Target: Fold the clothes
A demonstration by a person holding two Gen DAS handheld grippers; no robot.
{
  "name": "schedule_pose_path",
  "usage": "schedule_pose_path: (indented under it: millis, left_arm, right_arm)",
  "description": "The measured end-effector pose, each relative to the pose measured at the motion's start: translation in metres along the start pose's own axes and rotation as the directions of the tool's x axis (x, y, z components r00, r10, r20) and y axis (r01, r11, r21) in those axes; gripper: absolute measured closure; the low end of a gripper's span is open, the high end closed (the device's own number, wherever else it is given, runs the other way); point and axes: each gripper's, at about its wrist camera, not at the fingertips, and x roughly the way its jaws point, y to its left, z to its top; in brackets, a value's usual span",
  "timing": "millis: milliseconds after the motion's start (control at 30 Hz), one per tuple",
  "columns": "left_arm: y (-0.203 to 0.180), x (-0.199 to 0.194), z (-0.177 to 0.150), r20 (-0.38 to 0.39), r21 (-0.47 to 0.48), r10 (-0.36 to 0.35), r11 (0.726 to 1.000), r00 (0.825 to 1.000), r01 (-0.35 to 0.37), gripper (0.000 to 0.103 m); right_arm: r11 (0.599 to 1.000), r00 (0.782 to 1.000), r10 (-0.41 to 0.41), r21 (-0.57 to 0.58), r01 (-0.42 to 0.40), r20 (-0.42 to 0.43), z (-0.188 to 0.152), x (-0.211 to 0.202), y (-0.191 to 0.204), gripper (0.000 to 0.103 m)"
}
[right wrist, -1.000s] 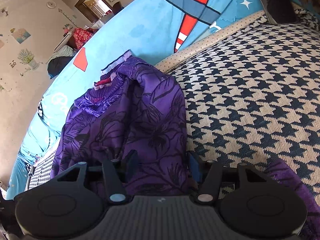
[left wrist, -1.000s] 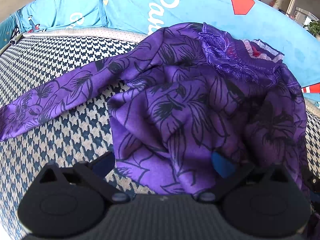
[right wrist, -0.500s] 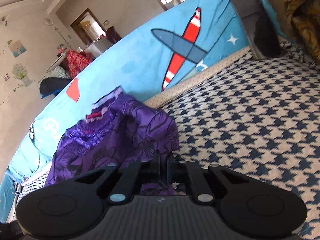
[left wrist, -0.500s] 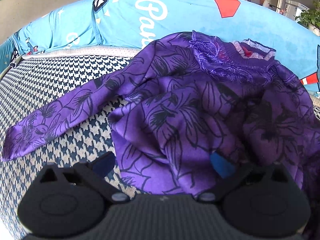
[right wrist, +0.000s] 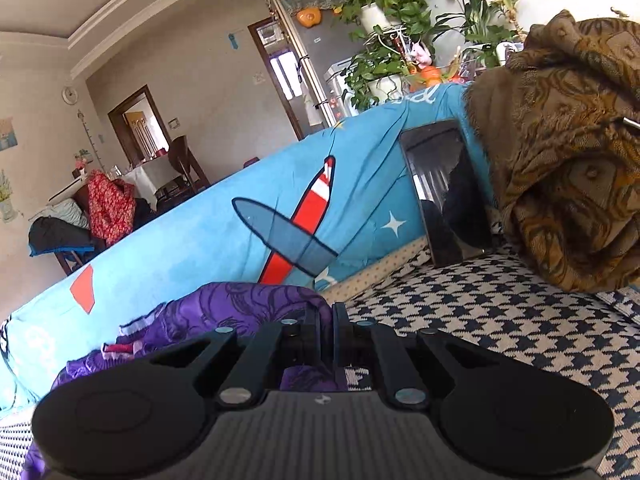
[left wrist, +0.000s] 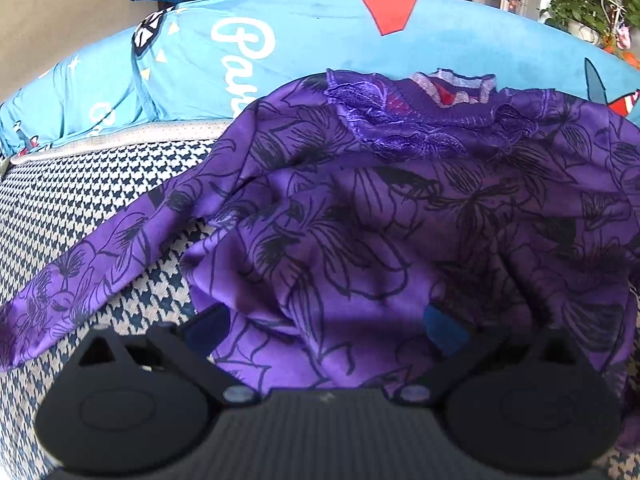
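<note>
The right tool (right wrist: 326,320) pinches the purple blouse's (left wrist: 400,220) edge while the left tool (left wrist: 326,330), spread, straddles cloth ahead, likely mid-fold.

Houndstooth sofa seat (left wrist: 92,200) under purple top (left wrist: 400,232)

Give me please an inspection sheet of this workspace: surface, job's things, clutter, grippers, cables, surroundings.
Surface: houndstooth cushion with a blue cover over the backrest.
Job's things: purple top, rumpled, collar against the backrest, one sleeve stretched out to the left.
Clutter: brown cloth heaped at the far right; dark tablet leaning on the backrest.
Grippers: left gripper open, fabric between its fingers; right gripper shut on the top's edge.
Cables: nothing seen.
Surroundings: plants behind the sofa, a doorway, clothes over a chair.
</note>
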Motion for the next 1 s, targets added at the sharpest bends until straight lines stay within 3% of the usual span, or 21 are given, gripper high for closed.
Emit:
schedule_pose_path:
  millis: [200,367,500,567,600,633,700,900,1000]
  left_arm:
    - [-0.015,0.002,-0.003,-0.023,0.092,-0.112,0.989,0.993,0.114,0.000]
    - [-0.019,0.006,-0.007,-0.050,0.130,-0.162,0.977,0.986,0.167,0.000]
    - [-0.016,0.010,-0.005,-0.065,0.131,-0.190,0.972,0.980,0.197,0.000]
    - [-0.015,0.008,-0.004,-0.061,0.121,-0.199,0.971,0.978,0.206,0.000]
    - [-0.014,0.007,-0.004,-0.060,0.116,-0.204,0.971,0.977,0.210,0.000]
    - [-0.014,0.007,-0.004,-0.058,0.111,-0.209,0.971,0.976,0.214,0.000]
    - [-0.012,0.005,-0.003,-0.055,0.100,-0.218,0.970,0.974,0.223,0.000]
    - [-0.004,-0.002,0.000,-0.031,0.051,-0.233,0.971,0.972,0.235,0.000]
    - [0.001,-0.006,0.001,-0.019,0.032,-0.205,0.978,0.979,0.206,0.000]
  right_arm:
    - [0.999,0.998,-0.031,-0.023,0.032,0.057,0.012,0.004,-0.003,0.096]
    - [0.991,0.984,-0.120,-0.050,0.128,0.128,0.021,0.003,-0.005,0.096]
    - [0.987,0.985,-0.159,-0.019,0.161,0.067,0.021,0.013,-0.016,0.095]
    - [0.986,0.985,-0.166,0.000,0.166,0.041,0.020,0.015,-0.021,0.088]
    - [0.985,0.984,-0.174,0.004,0.174,0.033,0.020,0.015,-0.022,0.077]
    - [0.985,0.985,-0.171,0.009,0.171,0.035,0.020,0.013,-0.023,0.067]
    - [0.990,0.989,-0.143,0.011,0.142,0.034,0.020,0.009,-0.021,0.061]
    - [0.999,1.000,-0.006,-0.037,0.005,-0.025,0.013,0.002,0.000,0.052]
    - [0.994,0.997,0.049,-0.097,-0.054,-0.053,0.006,-0.002,0.017,0.046]
